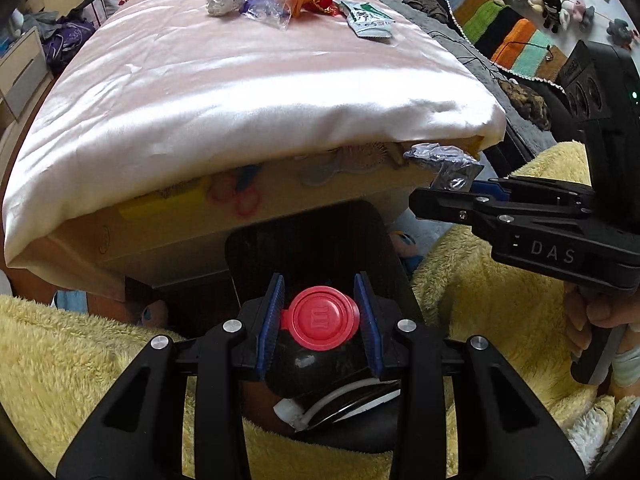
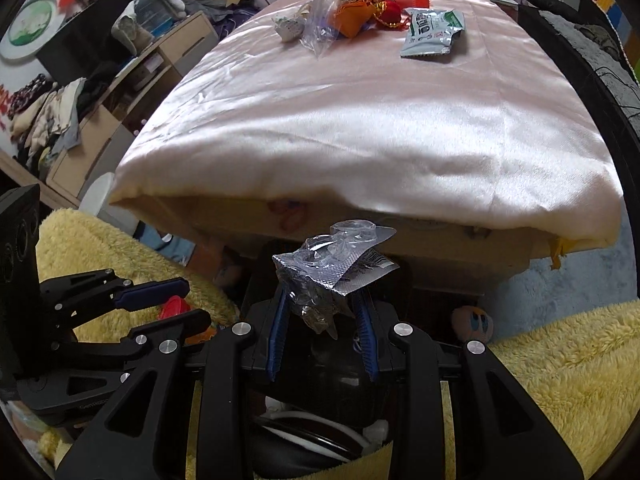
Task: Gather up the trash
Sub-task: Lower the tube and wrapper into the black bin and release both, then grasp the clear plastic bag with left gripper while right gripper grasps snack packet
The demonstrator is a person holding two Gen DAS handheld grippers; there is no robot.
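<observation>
1. Partway: my left claw [image 1: 319, 322] is clamped on a red cap [image 1: 319, 322] and my right claw [image 2: 323, 316] on a crumpled blister pack [image 2: 332, 272], both over the black bin [image 1: 308, 240].
2. Left to do: drop these (bin just below), then fetch the wrapper pile [image 2: 360, 16] far across the table [image 2: 360, 128].

Black bin [image 1: 256, 248] below bench: inside dark, contents unreadable at centre of both views; lower part hidden behind gripper bodies; pink cap [image 1: 320, 318] covers whatever it closes; hand [image 1: 592, 320] at right edge of left view cut off by frame; print on green-white sachet [image 2: 432, 32] too small to read.
</observation>
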